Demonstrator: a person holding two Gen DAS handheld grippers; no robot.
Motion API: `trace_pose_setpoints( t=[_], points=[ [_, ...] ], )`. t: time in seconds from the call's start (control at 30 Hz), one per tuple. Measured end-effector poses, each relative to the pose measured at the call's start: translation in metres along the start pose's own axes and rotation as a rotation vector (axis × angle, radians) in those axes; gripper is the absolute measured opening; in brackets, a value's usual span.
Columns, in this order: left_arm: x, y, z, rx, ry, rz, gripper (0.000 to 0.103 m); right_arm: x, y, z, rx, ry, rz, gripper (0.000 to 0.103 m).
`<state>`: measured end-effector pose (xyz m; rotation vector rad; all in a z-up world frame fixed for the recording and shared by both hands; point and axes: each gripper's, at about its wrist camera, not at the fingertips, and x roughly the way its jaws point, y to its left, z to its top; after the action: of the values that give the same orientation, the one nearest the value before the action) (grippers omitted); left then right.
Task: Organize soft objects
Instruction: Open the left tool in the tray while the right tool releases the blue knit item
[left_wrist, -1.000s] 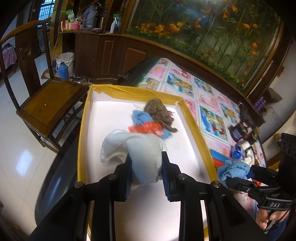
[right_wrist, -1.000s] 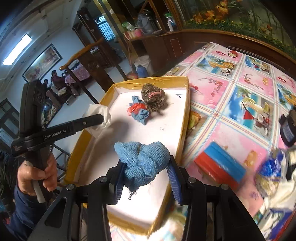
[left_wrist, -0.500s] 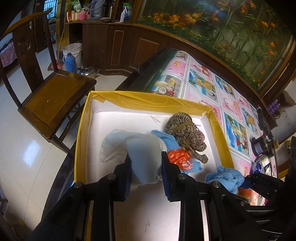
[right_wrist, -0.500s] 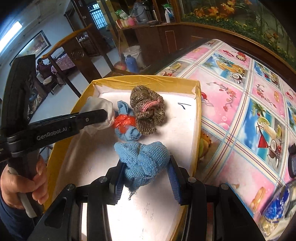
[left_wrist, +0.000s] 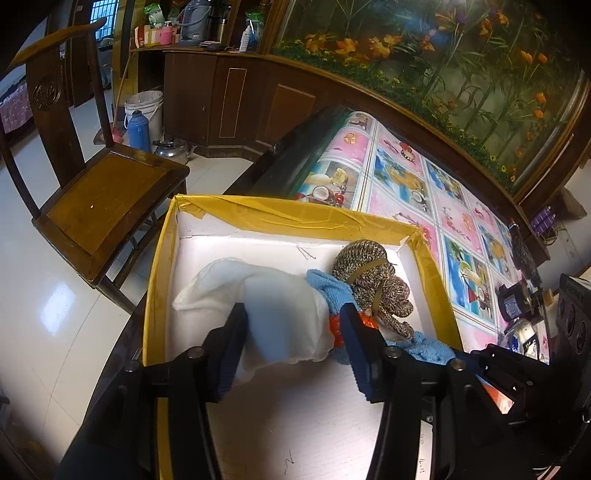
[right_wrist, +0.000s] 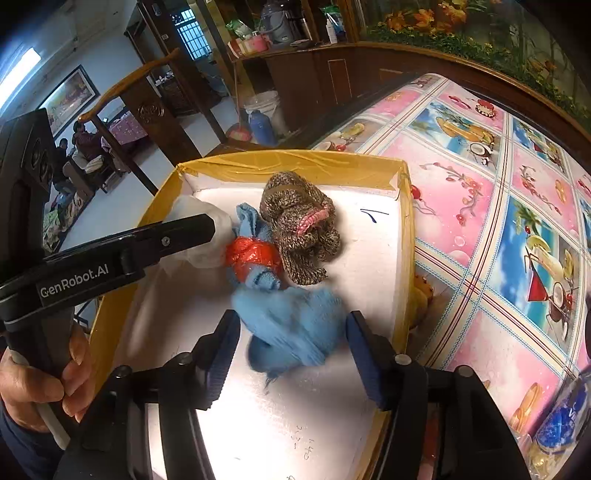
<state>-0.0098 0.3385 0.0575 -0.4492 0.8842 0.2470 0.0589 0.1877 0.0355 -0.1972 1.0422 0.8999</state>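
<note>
A white tray with yellow taped rim (left_wrist: 295, 212) (right_wrist: 295, 162) holds a brown knitted bundle (left_wrist: 373, 273) (right_wrist: 299, 225) and a blue cloth tied with orange-red wrap (right_wrist: 255, 258) (left_wrist: 332, 291). My left gripper (left_wrist: 291, 328) has its jaws spread; a white cloth (left_wrist: 266, 306) lies between them in the tray's left part. It shows in the right wrist view (right_wrist: 199, 214) too. My right gripper (right_wrist: 291, 339) is open, and a blue knitted cloth (right_wrist: 295, 328) (left_wrist: 428, 347) sits blurred between its jaws, just in front of the tied cloth.
The tray sits on a pink picture-print tablecloth (right_wrist: 480, 206) (left_wrist: 424, 192). A wooden chair (left_wrist: 103, 199) stands to the left beside the table. Bottles and small items (left_wrist: 517, 302) lie at the table's right. A dark cabinet (left_wrist: 221, 99) stands behind.
Both grippers moved forward into the tray and opened their jaws. The white cloth and the blue knitted cloth, gripped before, now lie loose between the spread jaws.
</note>
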Motion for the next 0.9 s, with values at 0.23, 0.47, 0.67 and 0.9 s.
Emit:
trace_pose_setpoints(
  t=[0.23,0.47,0.67,0.9],
  points=[
    [-0.018,-0.006,-0.001,-0.003,-0.030,-0.034,0.058,-0.026,-0.002,-0.004,0.017,-0.047,0.041,0.066],
    [-0.047,-0.017,-0.016,-0.002,-0.076,-0.108,0.059,-0.067,-0.013,-0.033,0.040,-0.108,0.105,0.066],
    [-0.067,-0.039,-0.044,0.032,-0.113,-0.163,0.060,-0.098,-0.033,-0.069,0.062,-0.145,0.137,0.068],
    [-0.074,-0.074,-0.076,0.088,-0.122,-0.205,0.062,-0.124,-0.064,-0.107,0.103,-0.167,0.156,0.068]
  ],
)
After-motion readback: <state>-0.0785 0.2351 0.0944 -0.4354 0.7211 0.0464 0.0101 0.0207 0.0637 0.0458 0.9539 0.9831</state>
